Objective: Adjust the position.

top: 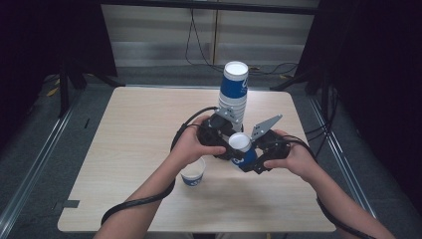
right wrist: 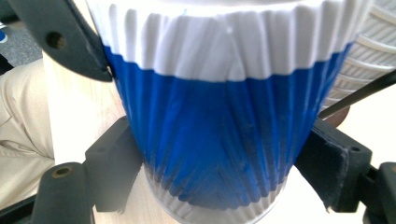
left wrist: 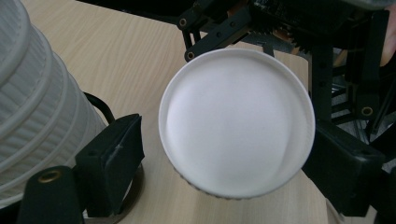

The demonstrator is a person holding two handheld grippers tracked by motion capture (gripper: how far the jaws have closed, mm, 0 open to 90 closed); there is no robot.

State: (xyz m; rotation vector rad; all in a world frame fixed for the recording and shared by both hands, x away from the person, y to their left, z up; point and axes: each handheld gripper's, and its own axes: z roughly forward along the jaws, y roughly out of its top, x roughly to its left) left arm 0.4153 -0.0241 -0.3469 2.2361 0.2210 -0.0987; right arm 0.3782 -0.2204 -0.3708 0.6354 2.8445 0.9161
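A blue and white paper cup (top: pixel 242 150) hangs tilted above the table between the two grippers, its white base turned up and toward the left hand. My right gripper (top: pixel 252 160) is shut on it; in the right gripper view both pads press the creased blue wall (right wrist: pixel 210 140) of the cup, right gripper (right wrist: pixel 219 175). My left gripper (top: pixel 226 145) stands open around the base. In the left gripper view the round white base (left wrist: pixel 236 123) sits between the jaws of the left gripper (left wrist: pixel 229 161), with a gap at the left pad (left wrist: pixel 116 156).
A tall stack of upturned cups (top: pixel 233 92) stands just behind the grippers, close at the left gripper's side (left wrist: pixel 37 98). One upright cup (top: pixel 193 173) rests on the wooden table (top: pixel 134 129) under the left forearm. Cables trail from both hands.
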